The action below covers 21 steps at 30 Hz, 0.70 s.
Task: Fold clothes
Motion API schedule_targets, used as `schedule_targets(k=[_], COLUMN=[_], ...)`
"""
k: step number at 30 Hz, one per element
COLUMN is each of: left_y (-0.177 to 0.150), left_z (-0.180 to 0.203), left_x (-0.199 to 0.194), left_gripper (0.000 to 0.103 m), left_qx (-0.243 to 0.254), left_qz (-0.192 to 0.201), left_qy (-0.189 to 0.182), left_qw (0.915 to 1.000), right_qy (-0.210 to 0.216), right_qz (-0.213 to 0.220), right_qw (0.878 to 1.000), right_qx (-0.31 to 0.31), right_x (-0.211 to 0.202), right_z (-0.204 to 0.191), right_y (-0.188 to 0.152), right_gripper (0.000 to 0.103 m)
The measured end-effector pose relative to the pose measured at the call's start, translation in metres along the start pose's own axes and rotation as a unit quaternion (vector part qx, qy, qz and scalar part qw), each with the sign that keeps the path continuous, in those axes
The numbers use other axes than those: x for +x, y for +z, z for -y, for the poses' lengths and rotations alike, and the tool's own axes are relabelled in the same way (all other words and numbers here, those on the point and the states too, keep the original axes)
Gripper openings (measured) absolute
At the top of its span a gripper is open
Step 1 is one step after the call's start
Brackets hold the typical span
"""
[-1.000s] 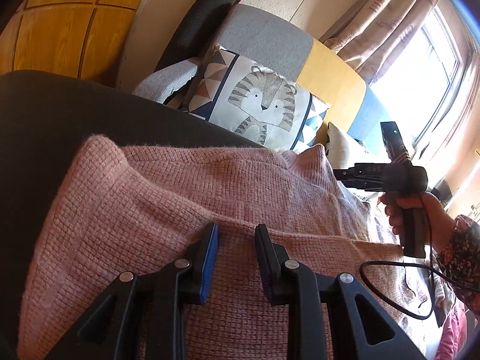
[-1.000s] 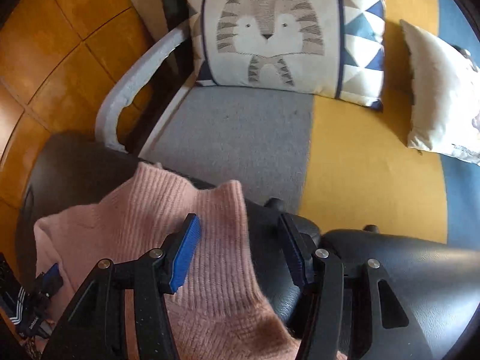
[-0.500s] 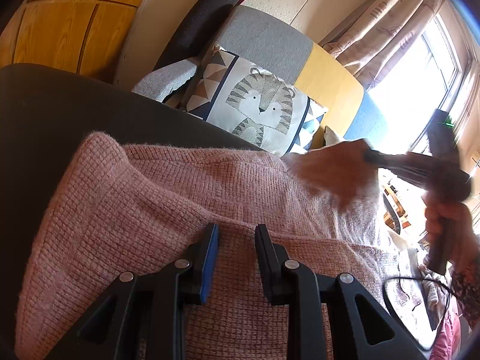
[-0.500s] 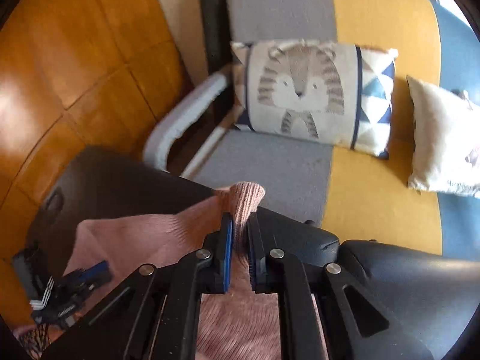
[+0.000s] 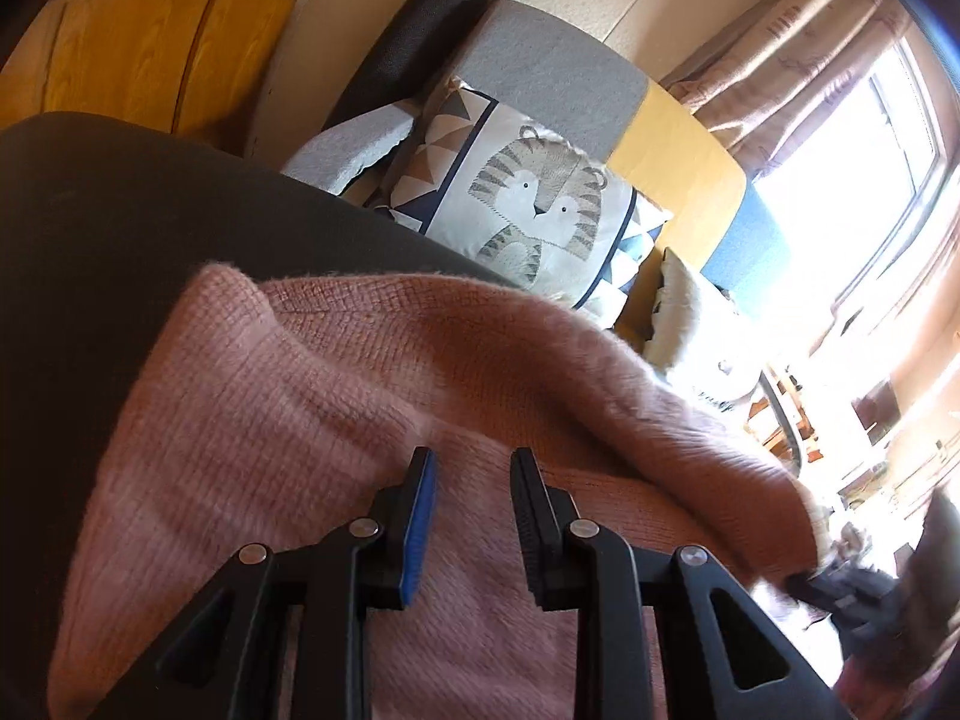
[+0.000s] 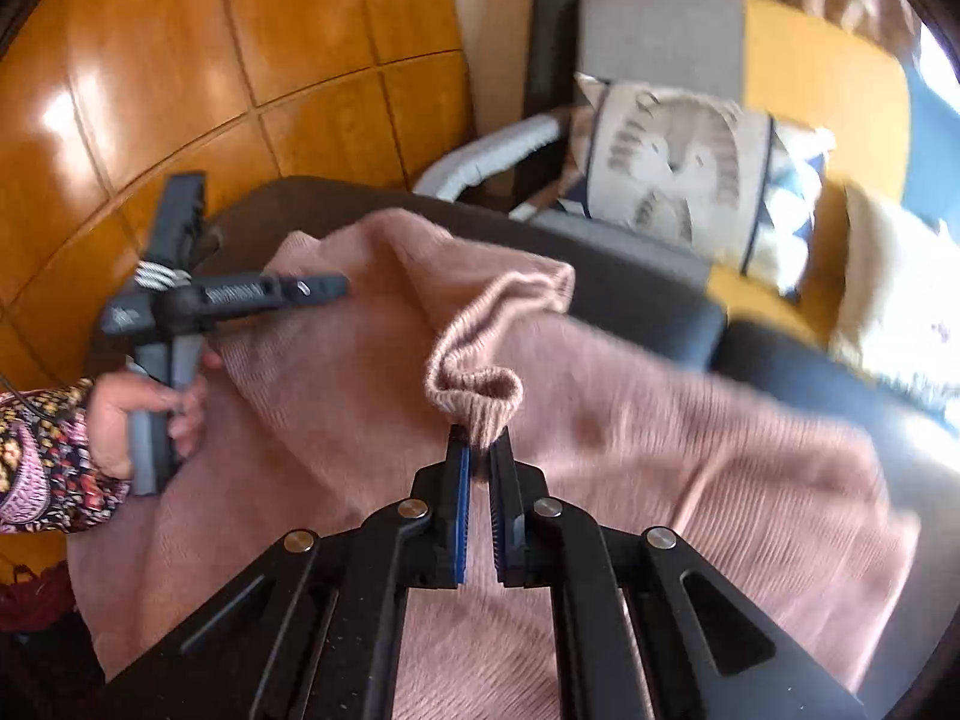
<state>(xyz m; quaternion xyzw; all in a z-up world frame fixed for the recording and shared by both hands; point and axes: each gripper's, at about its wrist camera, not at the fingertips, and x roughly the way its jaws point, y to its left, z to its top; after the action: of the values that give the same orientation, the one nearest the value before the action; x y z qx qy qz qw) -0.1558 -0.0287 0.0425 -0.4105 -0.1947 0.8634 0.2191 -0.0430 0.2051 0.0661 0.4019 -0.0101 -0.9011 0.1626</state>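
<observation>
Lying across a dark padded seat [image 6: 654, 276]: one pink knitted sweater [image 6: 690, 450], fuzzy and fine-ribbed, with a ribbed cuff [image 6: 480, 396]. The sleeve is lifted and doubled over the body of the garment. The right gripper [image 6: 477, 453] is clamped on that cuff, jaws nearly together. The left gripper [image 5: 468, 468], jaws narrowly apart, rests on the sweater's near side with knit between the pads; grip cannot be told. Beyond the seat: a tiger-print cushion [image 5: 534, 204] on a sofa [image 5: 684, 144].
</observation>
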Motion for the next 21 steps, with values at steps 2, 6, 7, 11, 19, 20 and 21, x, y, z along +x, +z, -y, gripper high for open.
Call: schedule_targets(k=[2,6,7,11,19,20,21], left_y=[0.003,0.012,0.013,-0.002,-0.036,-0.038,-0.040], left_z=[0.010,0.042,0.048,0.049,0.018,0.018,0.017], left_x=[-0.012,-0.025,-0.026,-0.021,-0.011,-0.015,-0.018], left_gripper=[0.027,0.027,0.027,0.027,0.027,0.027,0.027], left_qx=[-0.005,0.031,0.039,0.041,-0.030,-0.034,-0.033], left_qz=[0.005,-0.008,-0.010,-0.022,-0.040,-0.039,-0.041], left_qy=[-0.027,-0.058,-0.058,-0.054,-0.047,-0.048,-0.050], left_qw=[0.9996,0.9978,0.9975,0.9975,0.9976,0.9975,0.9974], right_qy=[0.005,0.026,0.029,0.061,0.088,0.097,0.105], right_qz=[0.005,-0.003,-0.003,0.050,0.069,0.045,0.023], right_qw=[1.000,0.998,0.998,0.995,0.960,0.955,0.949], right_qx=[0.024,0.050,0.051,0.067,0.257,0.277,0.295], right_x=[0.001,0.002,0.000,-0.029,-0.010,0.008,0.024], right_z=[0.005,0.006,0.004,0.003,0.054,0.060,0.065], right_y=[-0.013,-0.021,-0.021,-0.007,0.054,0.061,0.068], right_gripper=[0.006,0.007,0.008,0.014,0.078,0.078,0.078])
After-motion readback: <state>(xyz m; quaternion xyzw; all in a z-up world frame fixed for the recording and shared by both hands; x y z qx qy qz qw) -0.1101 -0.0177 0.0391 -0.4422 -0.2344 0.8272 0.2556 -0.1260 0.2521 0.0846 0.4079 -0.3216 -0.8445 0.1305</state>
